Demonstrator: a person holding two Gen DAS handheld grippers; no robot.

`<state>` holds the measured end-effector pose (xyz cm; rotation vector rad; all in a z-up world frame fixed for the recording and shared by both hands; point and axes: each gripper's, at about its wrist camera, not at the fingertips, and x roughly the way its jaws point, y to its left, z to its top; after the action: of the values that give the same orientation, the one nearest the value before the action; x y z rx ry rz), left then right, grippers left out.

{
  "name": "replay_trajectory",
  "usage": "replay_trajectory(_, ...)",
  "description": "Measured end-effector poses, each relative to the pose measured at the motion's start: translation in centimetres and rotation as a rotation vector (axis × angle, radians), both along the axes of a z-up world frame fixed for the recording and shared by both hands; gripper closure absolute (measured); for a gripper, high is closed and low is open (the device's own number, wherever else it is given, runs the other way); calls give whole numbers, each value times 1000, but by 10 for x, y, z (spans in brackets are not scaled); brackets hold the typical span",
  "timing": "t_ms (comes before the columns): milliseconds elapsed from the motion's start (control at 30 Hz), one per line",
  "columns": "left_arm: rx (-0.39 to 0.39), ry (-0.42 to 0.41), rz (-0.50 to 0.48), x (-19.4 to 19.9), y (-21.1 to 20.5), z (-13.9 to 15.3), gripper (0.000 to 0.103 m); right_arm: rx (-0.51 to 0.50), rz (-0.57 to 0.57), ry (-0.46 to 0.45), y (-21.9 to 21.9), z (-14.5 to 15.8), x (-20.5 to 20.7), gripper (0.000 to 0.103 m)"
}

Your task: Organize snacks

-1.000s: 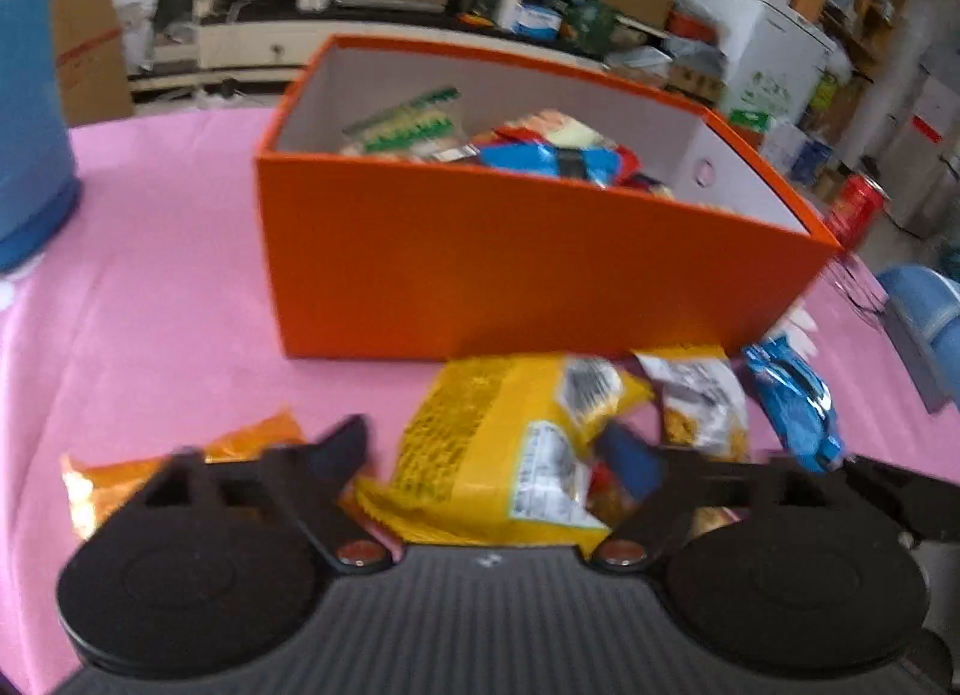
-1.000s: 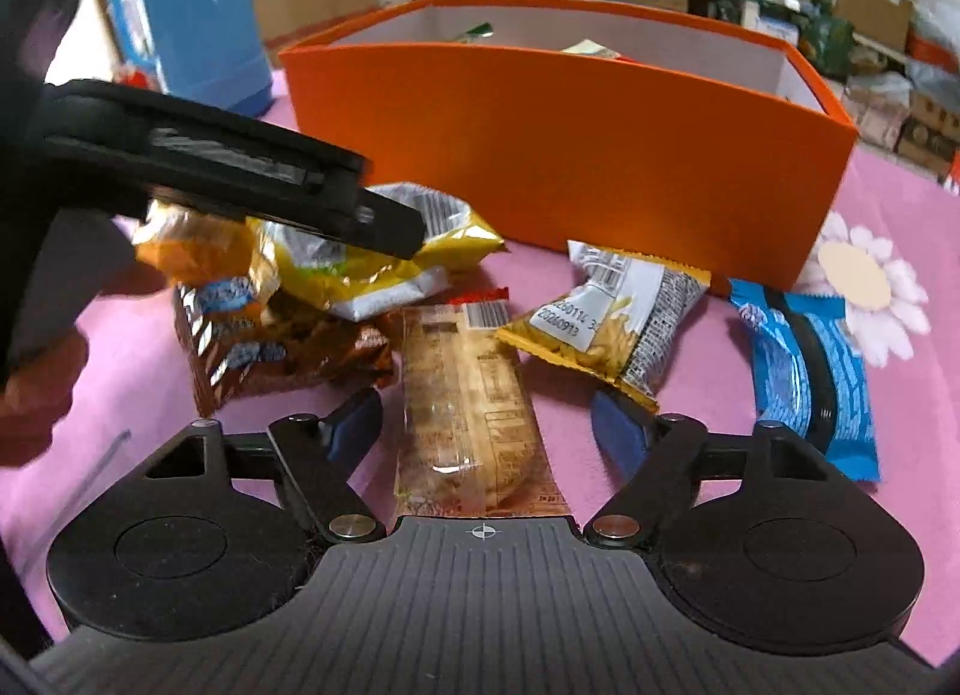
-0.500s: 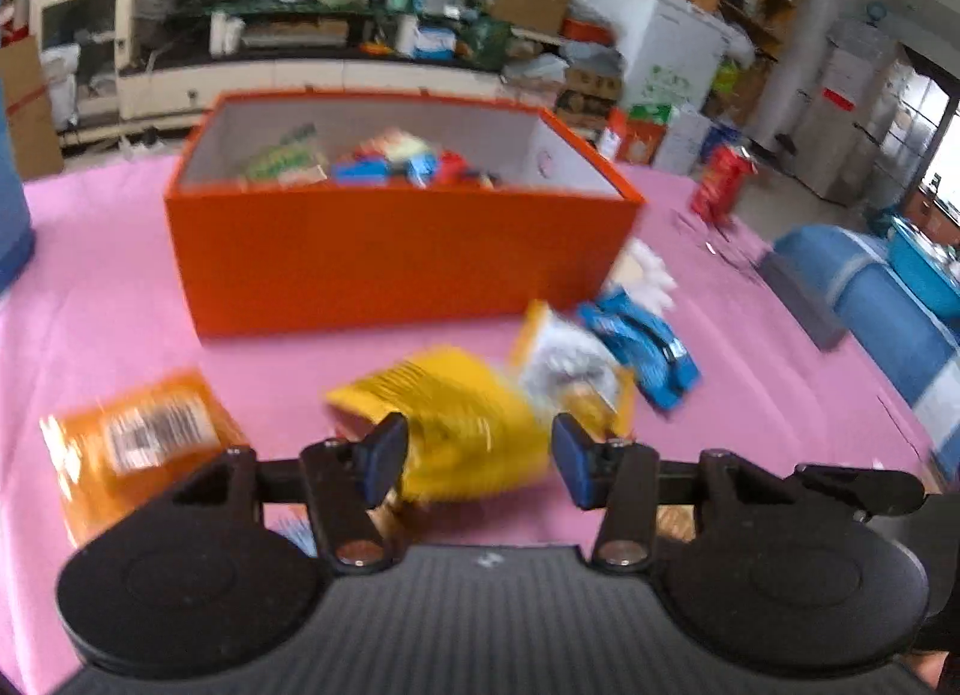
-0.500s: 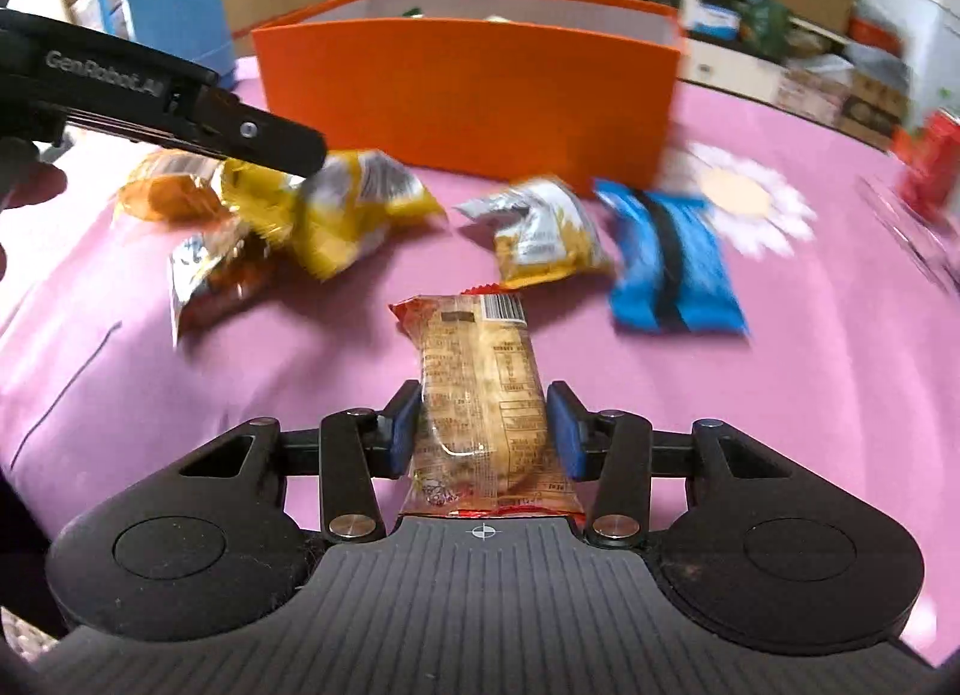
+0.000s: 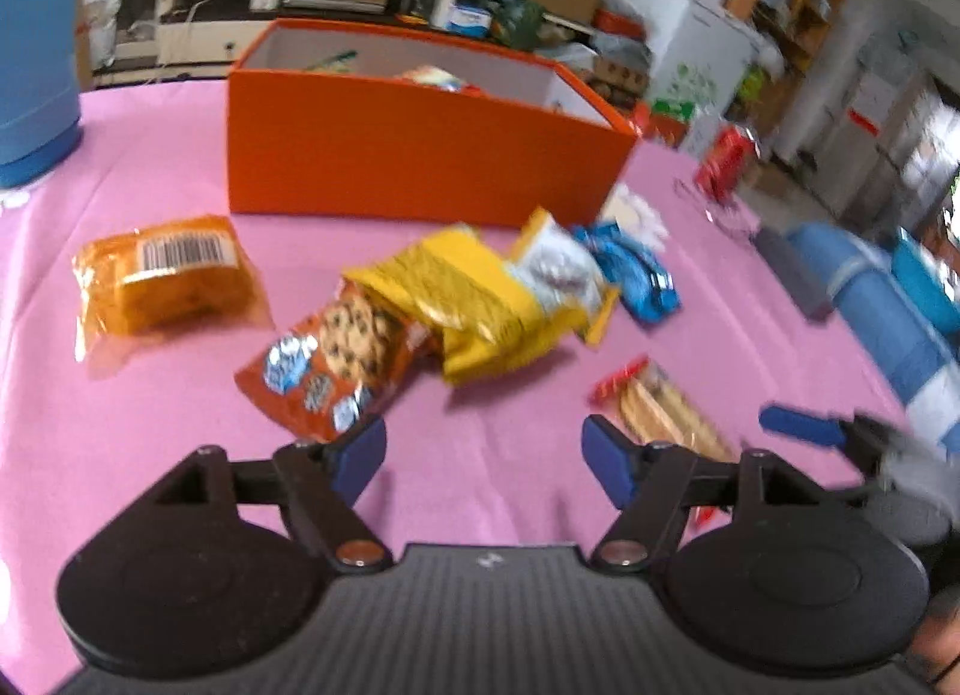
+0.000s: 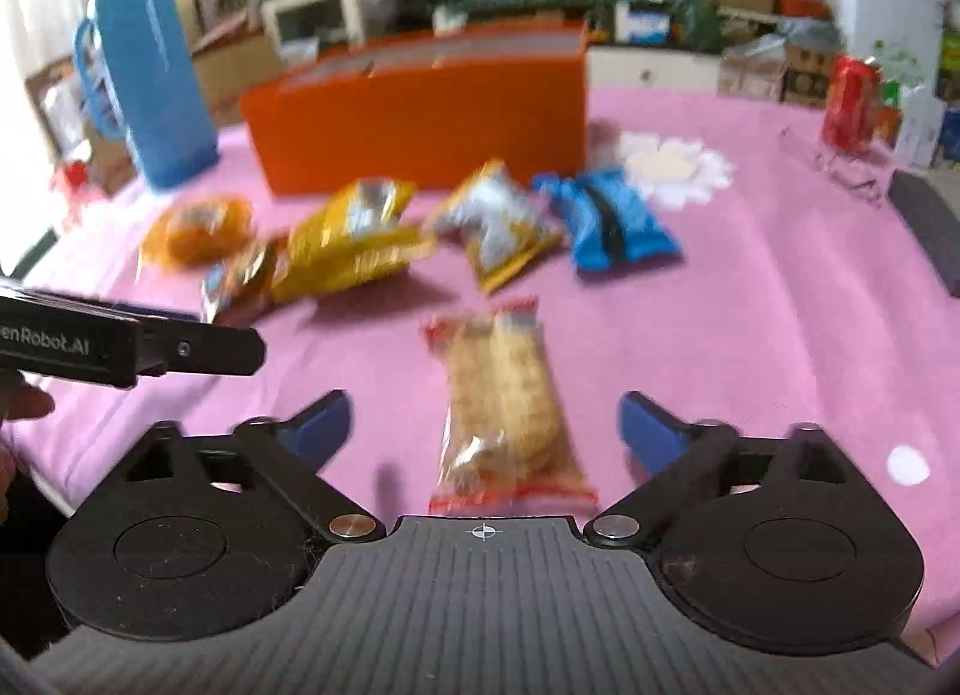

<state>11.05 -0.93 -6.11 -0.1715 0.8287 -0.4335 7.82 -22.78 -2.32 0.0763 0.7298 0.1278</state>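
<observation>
The clear, red-edged pack of pale biscuits (image 6: 507, 407) lay flat on the pink-clothed bench (image 6: 750, 299), its long axis running away from the right tool (image 6: 483, 425), near end between that tool's blue-padded fingers (image 6: 645, 431), far end toward the rectangular orange cardboard box (image 6: 420, 107). The right tool was spread wide, touching nothing, low and level over the cloth. The left tool (image 5: 483, 455), likewise parted and empty, hovered level beside it, just short of the brown chocolate-chip cookie bag (image 5: 336, 365), with the biscuit pack (image 5: 660, 413) off its right finger. Beyond, a yellow crinkled snack bag (image 5: 468, 305), a silver-and-yellow packet (image 5: 564, 281), a blue wrapped packet (image 5: 636, 275) and an orange cake pack with a barcode (image 5: 162, 287) lay loose before the box (image 5: 420, 155). Other snacks showed inside the box.
</observation>
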Motion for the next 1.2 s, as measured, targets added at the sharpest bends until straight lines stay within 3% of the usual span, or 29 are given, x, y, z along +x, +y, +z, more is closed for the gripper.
replay_trajectory(67, -42, 30, 16, 13, -1, 2, 30, 14, -26, -18, -3, 3, 2, 12)
replay_trajectory(133, -34, 38, 16, 27, -7, 5, 30, 57, -33, 1, -8, 1, 8, 12)
replay_trajectory(233, 60, -92, -8, 49, -10, 25, 28, 113, -46, 30, -16, -4, 12, 12)
replay_trajectory(267, 69, -124, -67, 59, -9, 30, 18, 132, -52, 35, -19, -5, 12, 12)
replay_trajectory(300, 56, -121, -167, 70, -7, 32, 8, 154, -56, 39, -23, -5, 12, 12)
replay_trajectory(367, 22, -71, -309, 89, -2, 27, 8, 212, -72, 48, -33, -7, 14, 12)
replay_trajectory(433, 57, -26, -348, 102, 0, 17, 8, 264, -93, 61, -41, -9, 17, 12)
replay_trajectory(500, 144, 0, -287, 107, -2, 7, 8, 314, -113, 71, -49, -11, 20, 12)
replay_trajectory(567, 177, -18, -240, 101, -6, 6, 8, 339, -117, 67, -53, -11, 22, 12)
replay_trajectory(667, 192, -117, -246, 75, -17, 16, 8, 327, -105, 52, -50, -8, 26, 12)
replay_trajectory(833, 169, -180, -354, 26, -28, 27, 7, 335, -68, 60, -41, -7, 35, 12)
replay_trajectory(933, 171, -116, -416, 19, -30, 14, 7, 332, -61, 56, -40, -7, 34, 12)
replay_trajectory(1033, 152, 42, -500, 41, -27, -6, 8, 291, -78, 41, -44, -7, 30, 12)
replay_trajectory(1133, 266, 111, -520, 68, -20, -9, 8, 250, -129, 52, -57, -13, 26, 12)
replay_trajectory(1200, 320, 94, -465, 87, -8, 5, 8, 276, -174, 67, -69, -15, 25, 12)
